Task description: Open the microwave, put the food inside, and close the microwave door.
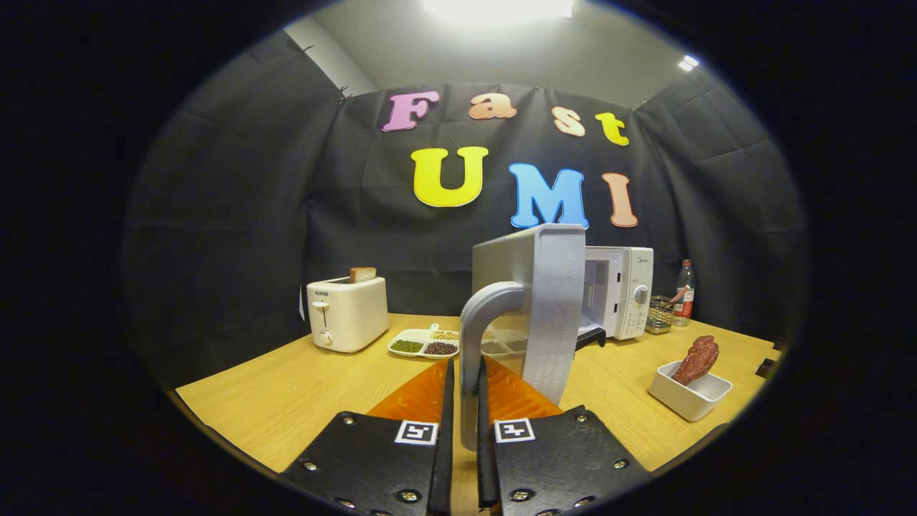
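My gripper [466, 408] is clamped on the microwave door handle [478, 337], both fingers pressing it. The door [544, 301] stands swung open at my 12 o'clock. The food [696, 360] sits in a white dish [688, 394] on the table [286, 394], at 2 o'clock, well apart.

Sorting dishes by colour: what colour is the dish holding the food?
White, a small rectangular dish holding reddish-brown food, best in the gripper view.
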A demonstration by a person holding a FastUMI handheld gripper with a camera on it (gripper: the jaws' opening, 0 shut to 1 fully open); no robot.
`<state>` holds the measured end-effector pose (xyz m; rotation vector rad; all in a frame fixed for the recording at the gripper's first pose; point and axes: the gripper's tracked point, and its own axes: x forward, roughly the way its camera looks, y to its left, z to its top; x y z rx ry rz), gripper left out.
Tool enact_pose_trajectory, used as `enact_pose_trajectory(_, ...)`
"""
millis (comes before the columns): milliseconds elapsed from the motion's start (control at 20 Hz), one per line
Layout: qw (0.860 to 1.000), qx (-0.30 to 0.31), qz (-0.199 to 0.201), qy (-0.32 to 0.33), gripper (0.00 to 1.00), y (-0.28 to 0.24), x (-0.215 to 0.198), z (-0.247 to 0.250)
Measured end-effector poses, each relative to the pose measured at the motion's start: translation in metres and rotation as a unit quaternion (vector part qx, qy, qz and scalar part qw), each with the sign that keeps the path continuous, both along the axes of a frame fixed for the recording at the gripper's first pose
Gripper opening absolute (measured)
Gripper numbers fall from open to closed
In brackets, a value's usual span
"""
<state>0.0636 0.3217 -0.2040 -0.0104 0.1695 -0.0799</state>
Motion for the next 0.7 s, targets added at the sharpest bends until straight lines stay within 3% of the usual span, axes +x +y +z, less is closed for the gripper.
enact_pose_trajectory(200,0.997,0.009,0.075,-0.021,0.16,0.035,-0.025,0.017)
enact_pose_trajectory(450,0.984,0.023,0.169,-0.054,0.64,0.033,-0.057,0.055)
enact_pose_trajectory(600,0.974,0.000,0.220,-0.049,0.79,0.006,-0.067,0.068)
enact_pose_trajectory(650,0.973,-0.009,0.225,-0.052,0.94,-0.012,-0.070,0.071)
enact_pose_trajectory(700,0.971,-0.016,0.231,-0.057,0.96,-0.026,-0.071,0.075)
